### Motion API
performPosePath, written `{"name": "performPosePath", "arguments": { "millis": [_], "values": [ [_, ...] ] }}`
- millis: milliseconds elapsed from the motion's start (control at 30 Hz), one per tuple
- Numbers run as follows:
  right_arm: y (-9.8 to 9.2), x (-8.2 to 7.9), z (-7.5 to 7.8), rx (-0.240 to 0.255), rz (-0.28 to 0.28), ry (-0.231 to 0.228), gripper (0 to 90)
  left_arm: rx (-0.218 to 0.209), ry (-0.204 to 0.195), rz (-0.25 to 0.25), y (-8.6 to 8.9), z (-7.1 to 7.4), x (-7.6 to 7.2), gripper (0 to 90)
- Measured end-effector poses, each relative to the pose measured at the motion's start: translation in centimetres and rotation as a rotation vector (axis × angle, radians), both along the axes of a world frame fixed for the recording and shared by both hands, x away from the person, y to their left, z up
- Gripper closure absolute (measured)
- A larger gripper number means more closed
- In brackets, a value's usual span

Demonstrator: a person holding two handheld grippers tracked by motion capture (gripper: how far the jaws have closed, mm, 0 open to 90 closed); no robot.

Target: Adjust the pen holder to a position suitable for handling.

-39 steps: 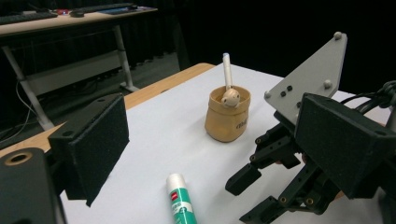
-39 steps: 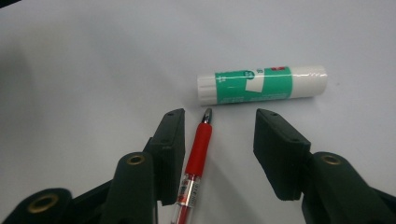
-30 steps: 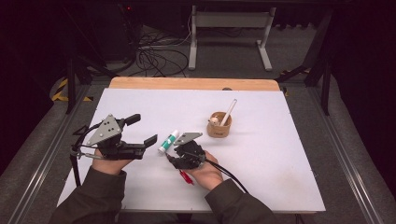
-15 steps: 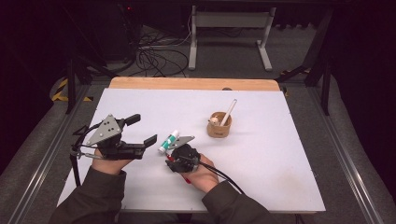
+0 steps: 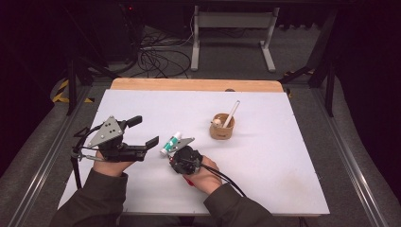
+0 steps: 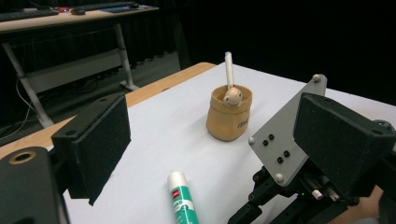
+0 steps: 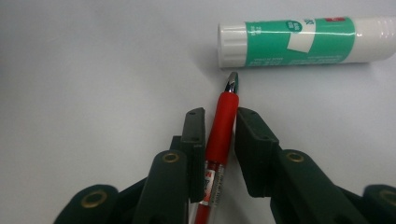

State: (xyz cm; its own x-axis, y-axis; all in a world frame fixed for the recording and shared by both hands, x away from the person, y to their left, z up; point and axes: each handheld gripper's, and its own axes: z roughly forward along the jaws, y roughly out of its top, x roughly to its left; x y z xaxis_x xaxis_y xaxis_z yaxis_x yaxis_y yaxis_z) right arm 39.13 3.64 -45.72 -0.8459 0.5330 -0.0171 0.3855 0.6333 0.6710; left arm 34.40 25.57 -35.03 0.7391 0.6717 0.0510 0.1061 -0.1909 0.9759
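- Here the right gripper (image 7: 219, 119) is down on the white worktop (image 5: 283, 156), its jaws on either side of a red pen (image 7: 223, 122).
- In the right gripper view the jaws have just been closing, with the pen between them; the left pad seems to touch the barrel while a thin gap shows at the right pad, so the clamp looks almost made but not quite.
- The pen lies flat, its metal tip pointing to 12 o'clock and stopping just short of the white cap end of a green-and-white glue stick (image 7: 303, 39), which lies crosswise and apart from it.
- From the high view the right gripper (image 5: 182, 152) sits near the worktop's front middle, with the glue stick (image 5: 170, 143) at about 11 o'clock from it.
- The left gripper (image 5: 142, 132) hangs above the worktop at 9 o'clock of the right one, jaws wide apart and holding nothing.
- A small tan pot (image 5: 222, 128) with a white stick and a little wooden piece in it stands at about 2 o'clock, well apart.
- By my reading, reaching and straddling the pen are done; firming the grip, lifting, and carrying it, perhaps to the pot, are left.
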Motion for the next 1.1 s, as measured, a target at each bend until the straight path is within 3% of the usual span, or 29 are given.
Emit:
{"name": "performPosePath", "arguments": {
  "millis": [333, 533, 567, 733, 933, 1100],
  "values": [
    [-0.2, 0.3, 0.0, 0.012, 0.008, 0.009, 79.4, 0.011, 0.003, -0.005, -0.3, -0.1, 0.0, 12.0],
    [-0.5, 0.4, -0.1, -0.002, 0.047, -0.009, 80.9, 0.008, 0.001, -0.004, -0.3, -0.1, 0.0, 12.1],
    [-0.4, 0.4, -0.1, 0.02, 0.02, -0.002, 81.0, 0.009, 0.002, -0.003, -0.3, -0.1, 0.0, 12.1],
    [-0.6, 0.2, 0.1, 0.052, 0.026, -0.005, 81.0, 0.005, -0.002, -0.002, -0.2, -0.1, -0.1, 12.2],
    [-1.0, -0.2, 1.2, 0.111, 0.052, -0.06, 81.1, 0.003, -0.001, -0.004, -0.3, -0.1, -0.1, 12.4],
    [-1.6, -0.5, 2.3, 0.154, 0.036, -0.118, 81.1, 0.005, -0.002, -0.011, -0.4, -0.1, -0.1, 12.5]
  ]
}}
